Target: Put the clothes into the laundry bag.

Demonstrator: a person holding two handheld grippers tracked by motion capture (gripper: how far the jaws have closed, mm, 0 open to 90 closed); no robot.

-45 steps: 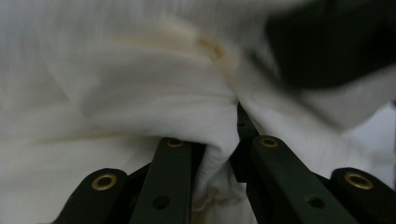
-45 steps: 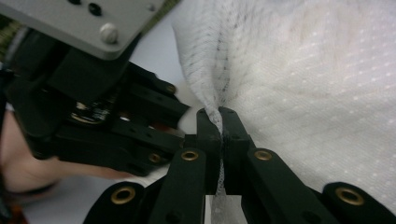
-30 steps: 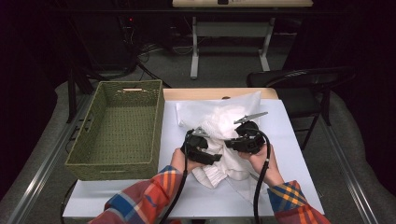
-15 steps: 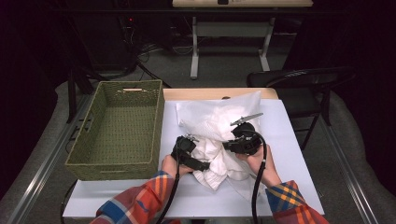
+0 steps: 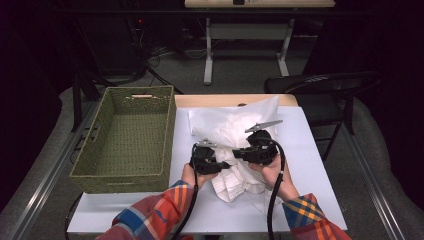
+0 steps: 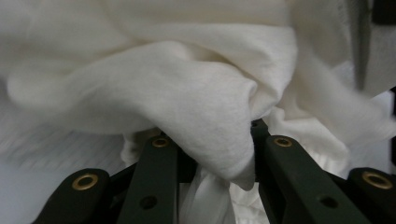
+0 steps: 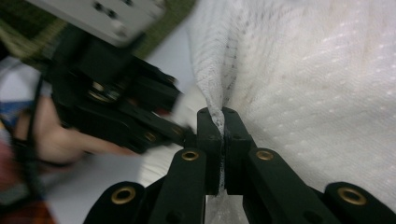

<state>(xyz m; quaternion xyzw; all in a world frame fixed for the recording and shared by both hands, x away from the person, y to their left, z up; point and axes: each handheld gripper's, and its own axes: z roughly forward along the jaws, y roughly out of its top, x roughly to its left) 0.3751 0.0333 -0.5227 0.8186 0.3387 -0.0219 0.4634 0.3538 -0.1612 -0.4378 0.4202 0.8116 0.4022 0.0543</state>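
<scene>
Both tools, the left tool (image 5: pixel 226 164) and right tool (image 5: pixel 239 152), pinch the crumpled white cotton garment (image 5: pixel 235 127) on the white worktop (image 5: pixel 310 170), apparently mid-fold; next probably calls for lifting toward the green woven basket (image 5: pixel 125 137).

A lab or studio set-up: a white-topped table (image 5: pixel 310 150) on grey carpet, dark surroundings (cables on the floor (image 5: pixel 160 55)), a folding chair (image 5: pixel 320 87), another desk frame (image 5: pixel 245 40) behind.
</scene>
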